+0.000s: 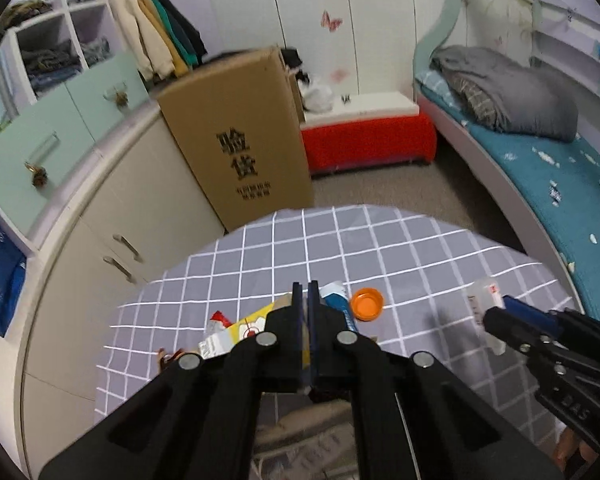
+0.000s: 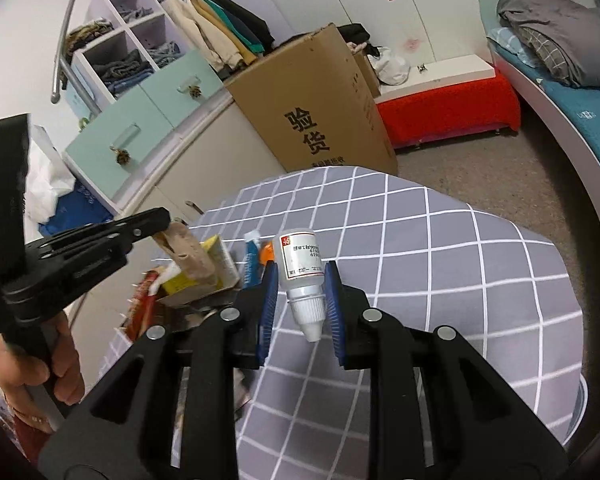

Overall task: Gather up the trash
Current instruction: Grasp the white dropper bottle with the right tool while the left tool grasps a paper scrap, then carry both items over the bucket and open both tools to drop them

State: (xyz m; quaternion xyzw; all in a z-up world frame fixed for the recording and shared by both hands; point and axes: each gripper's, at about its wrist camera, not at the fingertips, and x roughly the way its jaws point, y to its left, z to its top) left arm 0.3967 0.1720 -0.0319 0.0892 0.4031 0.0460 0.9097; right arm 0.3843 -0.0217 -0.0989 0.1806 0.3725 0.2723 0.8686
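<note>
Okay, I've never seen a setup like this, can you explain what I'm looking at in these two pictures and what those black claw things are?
A person holds two hand-held grippers, each with a fisheye camera looking along its fingers. One picture looks along the left gripper; its jaws are shut on a thin piece of cardboard. The other looks along the right gripper, which holds a small white dropper bottle, cap towards the camera. Below is a table in a grey checked cloth, with an orange cap, a blue-and-white tube and wrappers.
</note>
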